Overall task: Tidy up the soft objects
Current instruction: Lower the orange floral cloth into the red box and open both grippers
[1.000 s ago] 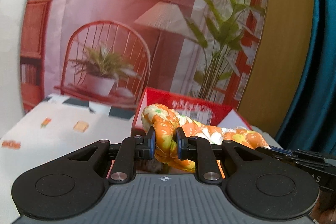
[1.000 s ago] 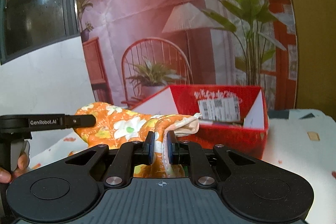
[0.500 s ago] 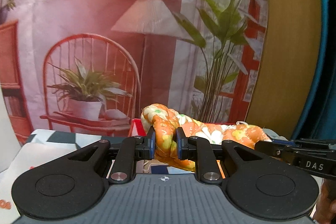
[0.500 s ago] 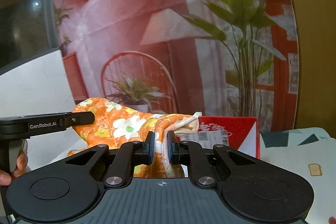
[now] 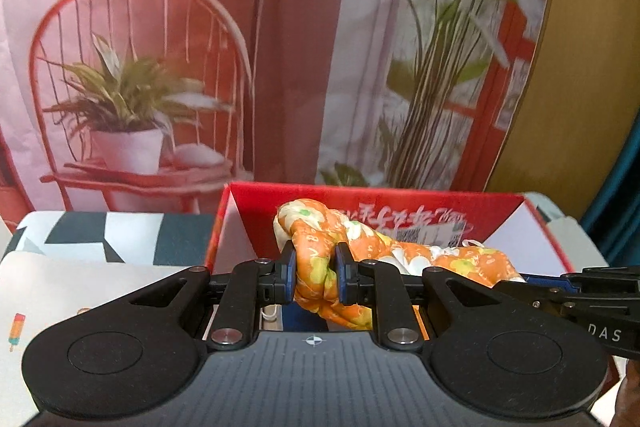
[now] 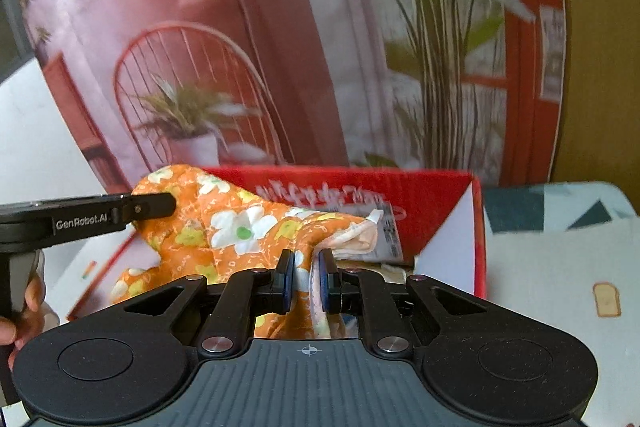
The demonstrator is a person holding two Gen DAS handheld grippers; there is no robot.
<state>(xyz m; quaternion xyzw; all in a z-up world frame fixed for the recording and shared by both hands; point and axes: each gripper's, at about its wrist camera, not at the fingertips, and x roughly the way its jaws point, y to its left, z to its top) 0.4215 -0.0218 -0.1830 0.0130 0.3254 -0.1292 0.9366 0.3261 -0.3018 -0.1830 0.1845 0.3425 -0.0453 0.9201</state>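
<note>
An orange floral cloth [image 5: 320, 259] [image 6: 224, 223] hangs stretched between my two grippers, over the open red cardboard box [image 5: 440, 203] [image 6: 440, 195]. My left gripper [image 5: 316, 275] is shut on a bunched end of the cloth. My right gripper [image 6: 307, 279] is shut on the other end, by a pale hemmed corner. Each view shows the other gripper at its side, clamped on the cloth. The box bears white lettering and a shipping label on its far wall; part of its inside is hidden by the cloth.
The box stands on a table [image 6: 560, 267] with a white cover printed with toast and ice-lolly motifs and grey triangles. Behind it hangs a printed backdrop [image 5: 200, 47] of a red chair, lamp and plants. A person's hand [image 6: 24, 307] grips the left handle.
Both grippers have carried the cloth sideways towards the box; the box now lies directly ahead and larger in both views. The grips have not changed.
</note>
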